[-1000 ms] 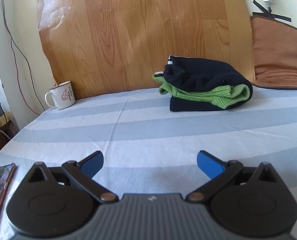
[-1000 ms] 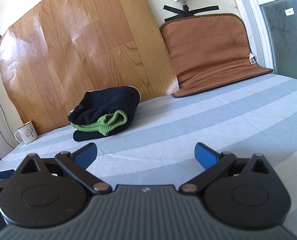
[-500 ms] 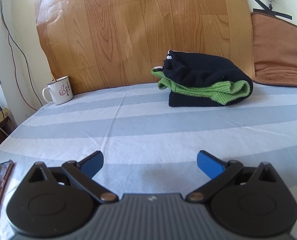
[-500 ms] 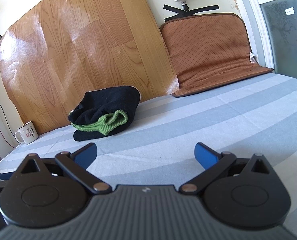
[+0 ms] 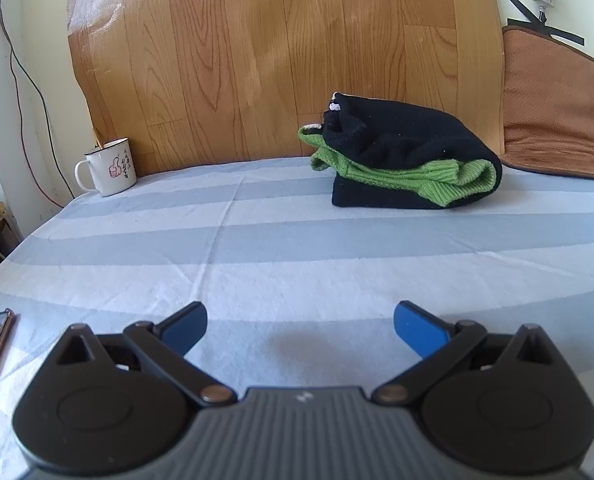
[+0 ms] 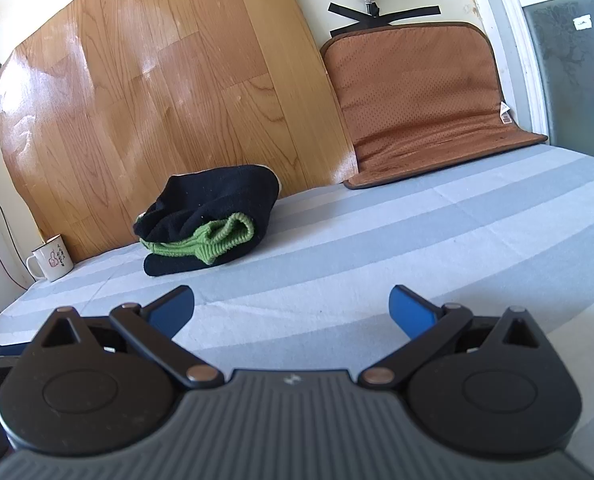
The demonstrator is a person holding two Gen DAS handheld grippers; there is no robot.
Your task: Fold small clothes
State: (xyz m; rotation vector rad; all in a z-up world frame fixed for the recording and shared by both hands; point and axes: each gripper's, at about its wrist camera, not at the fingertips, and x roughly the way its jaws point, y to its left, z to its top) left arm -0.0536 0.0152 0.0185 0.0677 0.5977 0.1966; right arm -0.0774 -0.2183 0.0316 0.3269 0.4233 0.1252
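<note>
My left gripper [image 5: 300,320] sits low and level, jaws spread wide, blue pads [image 5: 185,330] angled outward with nothing between them. My right gripper [image 6: 291,307] shows the same picture: jaws fully apart, blue pads [image 6: 411,312] splayed, gripping nothing. Black linkage arms fan out from the ribbed grey body on both. At the far left edge of the right view, a dark piece of my left gripper peeks in.

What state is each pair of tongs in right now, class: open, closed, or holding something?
Left tongs: open, holding nothing, over the striped sheet.
Right tongs: open, holding nothing, short of the folded clothes.
</note>
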